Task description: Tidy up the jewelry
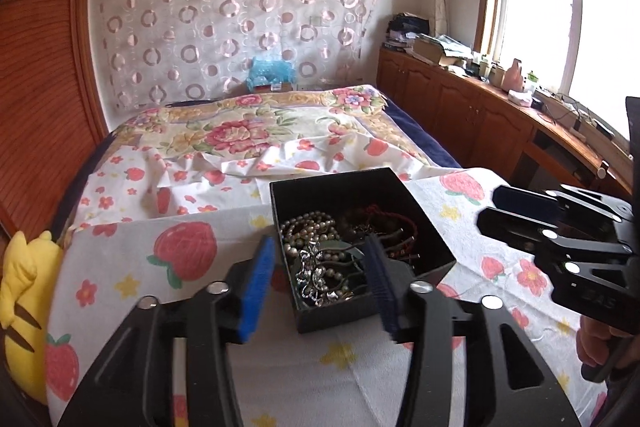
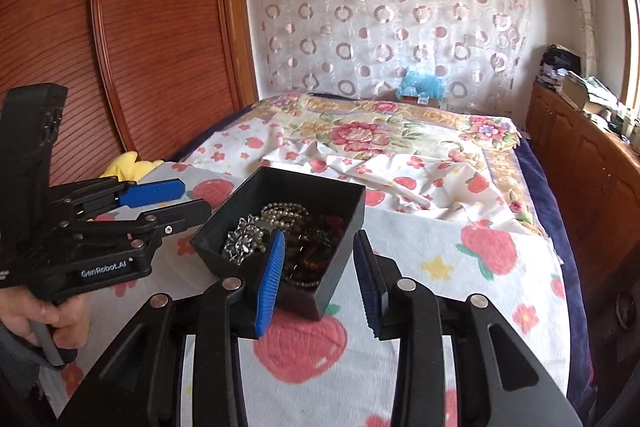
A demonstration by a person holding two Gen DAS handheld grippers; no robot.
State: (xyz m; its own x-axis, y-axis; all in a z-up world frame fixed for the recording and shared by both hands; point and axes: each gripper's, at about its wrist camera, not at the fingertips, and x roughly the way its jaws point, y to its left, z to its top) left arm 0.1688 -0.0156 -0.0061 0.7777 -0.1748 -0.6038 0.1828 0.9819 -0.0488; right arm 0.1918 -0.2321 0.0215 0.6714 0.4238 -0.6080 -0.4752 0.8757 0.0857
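Black box [image 1: 434, 251] sat on the strawberry-print sheet [image 1: 188, 255] on the bed, lid off, full of tangled jewelry: pearl strand [image 1: 306, 229], silver piece [image 2: 242, 241], dark red bracelets [image 1: 384, 223]. Left gripper [image 1: 320, 283] hovered at the box's near edge, jaws parted, nothing between the pads. Right gripper [image 2: 318, 277] likewise partly spread, straddling the box's corner, no grip.

The open black square box [image 1: 432, 227] heaped with bead strings and silver pieces sits on the strawberry-print towel [image 1: 340, 355], its top unobstructed. Bare towel lies all round it. The left gripper [image 1: 320, 287] and right gripper [image 2: 320, 279] flank it, jaws apart and empty.
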